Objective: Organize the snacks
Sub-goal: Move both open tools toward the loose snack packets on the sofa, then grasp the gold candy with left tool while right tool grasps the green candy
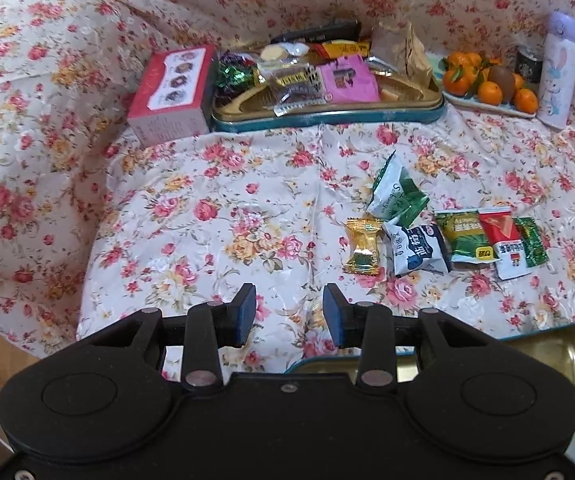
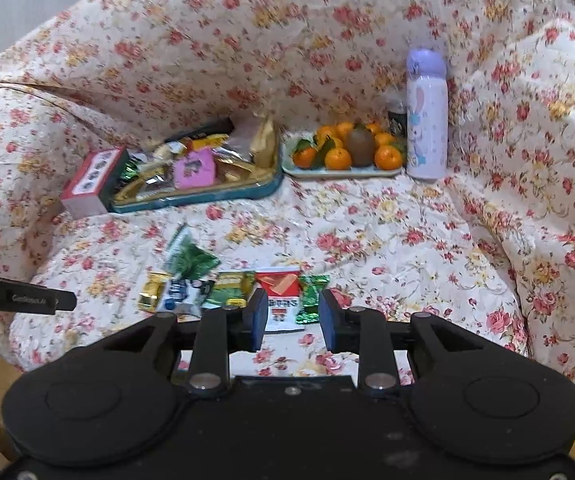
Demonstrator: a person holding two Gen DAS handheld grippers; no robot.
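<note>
The right tool (image 2: pixel 292 320) is spread and empty, poised just short of a red-and-white packet (image 2: pixel 281 296) that lies flat in a row of loose snack packets on the flowered cloth over the tabletop (image 2: pixel 387 240). The left tool (image 1: pixel 289 316) is likewise spread and empty, above bare cloth, well left of the gold candy (image 1: pixel 362 246).

Risks, by judgement:
- The red-and-white packet overlaps a green packet (image 2: pixel 229 290) on one side and touches a green foil candy (image 2: pixel 310 298) on the other. A wide closure could pinch two items.
- Flat packets on slack cloth may cause the tool to catch fabric and drag the row.
- The tin tray (image 2: pixel 263 190) at the rear is heaped; an added packet could slide off toward the fruit plate (image 2: pixel 343 172).
</note>
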